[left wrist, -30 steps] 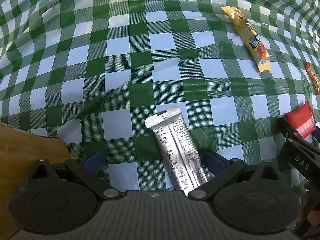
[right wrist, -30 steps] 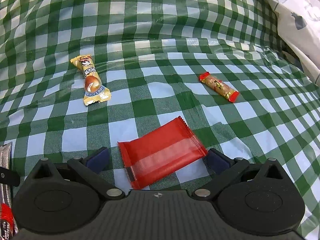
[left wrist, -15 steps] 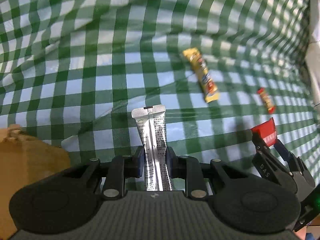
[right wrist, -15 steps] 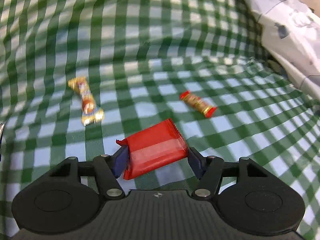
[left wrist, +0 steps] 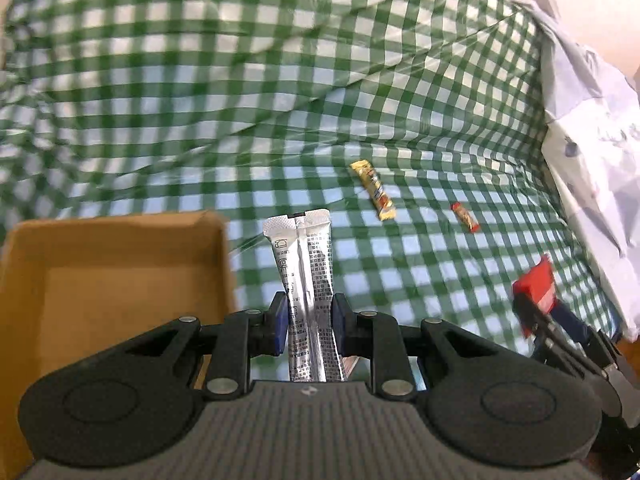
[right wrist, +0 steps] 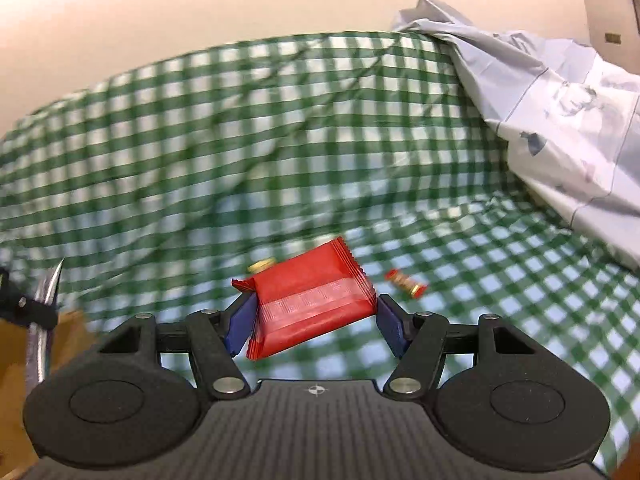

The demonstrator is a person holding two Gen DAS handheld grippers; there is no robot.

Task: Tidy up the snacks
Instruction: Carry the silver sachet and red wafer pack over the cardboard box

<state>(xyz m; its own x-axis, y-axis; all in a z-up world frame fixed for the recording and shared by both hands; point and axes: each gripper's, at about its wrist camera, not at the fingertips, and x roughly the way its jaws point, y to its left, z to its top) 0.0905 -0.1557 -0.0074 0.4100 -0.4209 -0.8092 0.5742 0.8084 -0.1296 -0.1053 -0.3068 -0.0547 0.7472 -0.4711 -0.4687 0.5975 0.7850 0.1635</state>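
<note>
My left gripper [left wrist: 308,322] is shut on a silver stick packet [left wrist: 306,280] and holds it upright above the cloth, just right of a brown cardboard box [left wrist: 120,280]. My right gripper [right wrist: 314,320] is shut on a red snack packet [right wrist: 312,300], lifted off the cloth; it also shows at the right of the left wrist view [left wrist: 536,288]. A yellow snack bar [left wrist: 374,190] and a small red-and-gold candy [left wrist: 465,217] lie on the green checked tablecloth [left wrist: 200,100] farther away. The silver packet shows at the left edge of the right wrist view [right wrist: 44,320].
A crumpled pale blue sheet [left wrist: 592,152] is piled along the right side, also seen in the right wrist view [right wrist: 560,100]. The box is open-topped with nothing seen inside it. A plain wall lies behind the table.
Both grippers closed on their packets and lifted them off the cloth. The views have pulled up and back, and the cardboard box has come into the left wrist view.
</note>
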